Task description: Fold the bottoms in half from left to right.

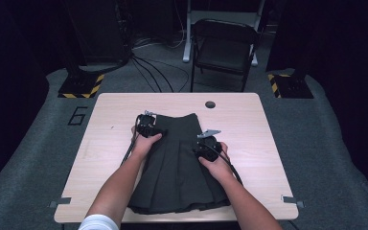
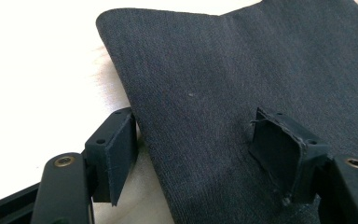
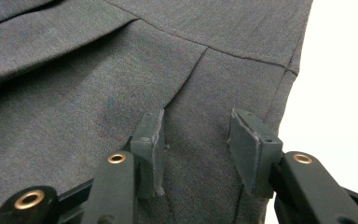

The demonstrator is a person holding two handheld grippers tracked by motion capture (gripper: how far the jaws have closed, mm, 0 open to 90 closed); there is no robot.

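The table [image 1: 249,143] occupies the centre of the high view, a light wood top on grey carpet [image 1: 326,143]. A round hole [image 1: 210,104] sits near its far edge, top centre. A dark folding chair [image 1: 224,48] stands behind the table at upper centre, with cables [image 1: 148,67] running across the floor to its left. Two black bases with yellow-black hazard stripes [image 1: 81,86] flank the far corners. The numeral "6" [image 1: 78,115] is marked on the carpet at left of the table.

The skirt [image 1: 177,172], dark grey and pleated, lies flat on the middle of the table, waistband toward the far edge and hem at the near edge. The forearms [image 1: 120,187] enter from the bottom of the frame and cover parts of both skirt sides.

The left gripper [image 1: 147,125] rests at the upper left corner of the skirt. In the left gripper view its jaws stand wide, one pad over bare table beside the cloth edge, the other over the fabric [image 2: 214,93]; no cloth is pinched. The right gripper [image 1: 207,146] sits at the right side of the skirt. In the right gripper view its jaws stand partly apart over the fabric [image 3: 98,102] near a seam; whether the pads press into the cloth cannot be determined.

The surroundings beyond the carpet are dark and cannot be made out.
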